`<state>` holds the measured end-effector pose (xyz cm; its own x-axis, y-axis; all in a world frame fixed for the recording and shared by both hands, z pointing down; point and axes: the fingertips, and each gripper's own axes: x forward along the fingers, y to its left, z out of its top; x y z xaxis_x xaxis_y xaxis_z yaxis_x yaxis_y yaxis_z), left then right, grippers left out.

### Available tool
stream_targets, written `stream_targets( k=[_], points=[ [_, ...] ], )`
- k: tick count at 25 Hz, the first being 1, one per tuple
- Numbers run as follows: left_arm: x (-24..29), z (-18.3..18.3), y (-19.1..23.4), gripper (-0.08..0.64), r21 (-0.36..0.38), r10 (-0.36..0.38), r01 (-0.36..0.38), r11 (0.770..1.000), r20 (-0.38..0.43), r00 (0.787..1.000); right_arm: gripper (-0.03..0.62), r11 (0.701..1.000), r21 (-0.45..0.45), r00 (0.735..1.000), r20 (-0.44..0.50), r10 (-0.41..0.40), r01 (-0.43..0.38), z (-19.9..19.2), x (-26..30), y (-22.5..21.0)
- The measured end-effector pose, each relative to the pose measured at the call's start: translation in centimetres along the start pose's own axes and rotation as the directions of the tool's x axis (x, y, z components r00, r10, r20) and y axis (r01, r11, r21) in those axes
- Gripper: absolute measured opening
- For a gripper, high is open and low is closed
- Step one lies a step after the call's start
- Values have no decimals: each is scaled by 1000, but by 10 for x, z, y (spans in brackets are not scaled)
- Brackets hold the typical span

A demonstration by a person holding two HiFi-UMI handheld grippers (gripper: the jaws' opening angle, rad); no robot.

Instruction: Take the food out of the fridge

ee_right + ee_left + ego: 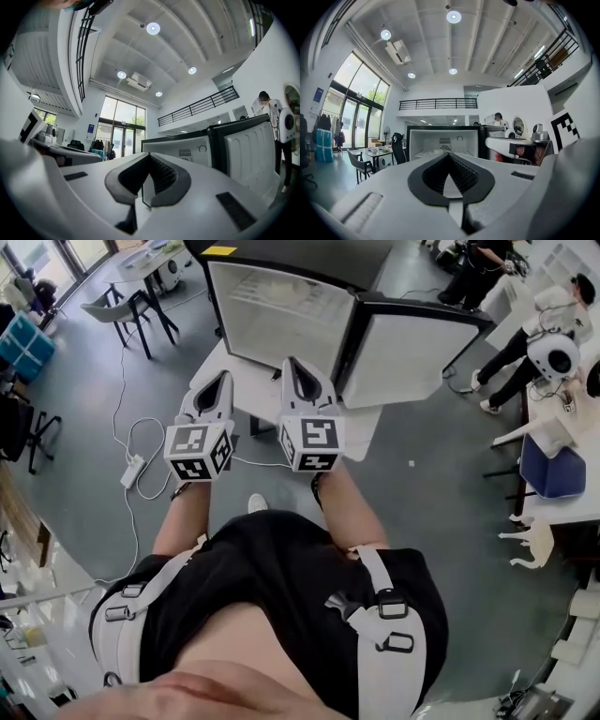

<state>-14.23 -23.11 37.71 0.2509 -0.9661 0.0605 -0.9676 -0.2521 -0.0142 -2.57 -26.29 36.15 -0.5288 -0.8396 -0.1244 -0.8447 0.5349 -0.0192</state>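
Observation:
A small black fridge (pixel 281 320) stands open on a low white table (pixel 366 432), its door (pixel 412 357) swung out to the right. Its white interior (pixel 443 143) shows a shelf and a back vent; I see no food in it from here. Both grippers are held side by side in front of it, pointing at it and short of the opening. My left gripper (pixel 225 376) (pixel 449 154) is shut with nothing between its jaws. My right gripper (pixel 289 362) (pixel 150 155) is shut and empty too, with the fridge (pixel 187 147) and its door (pixel 248 154) to its right.
A power strip (pixel 131 470) with a white cable lies on the grey floor at the left. A chair and a table (pixel 122 310) stand at the far left. People (pixel 525 343) work at desks on the right, near a blue chair (pixel 553 470).

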Motion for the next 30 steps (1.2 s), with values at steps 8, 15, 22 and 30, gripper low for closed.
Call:
stream_targets(
  k=[8, 15, 22, 30],
  points=[
    [58, -1, 65, 3, -53, -68, 68, 996, -9, 998, 7, 996, -32, 996, -33, -85, 84, -15, 68, -1],
    [96, -11, 58, 3, -36, -143, 142, 989, -17, 990, 7, 991, -37, 989, -71, -132, 129, -36, 80, -27],
    [126, -15, 45, 3, 205, -191, 191, 960, -17, 981, 7, 991, -30, 986, -102, -133, 131, -49, 77, -46],
    [161, -55, 18, 138, 761, -191, 235, 605, -148, 970, 7, 989, -76, 984, -109, -137, 130, -54, 64, -59]
  ],
)
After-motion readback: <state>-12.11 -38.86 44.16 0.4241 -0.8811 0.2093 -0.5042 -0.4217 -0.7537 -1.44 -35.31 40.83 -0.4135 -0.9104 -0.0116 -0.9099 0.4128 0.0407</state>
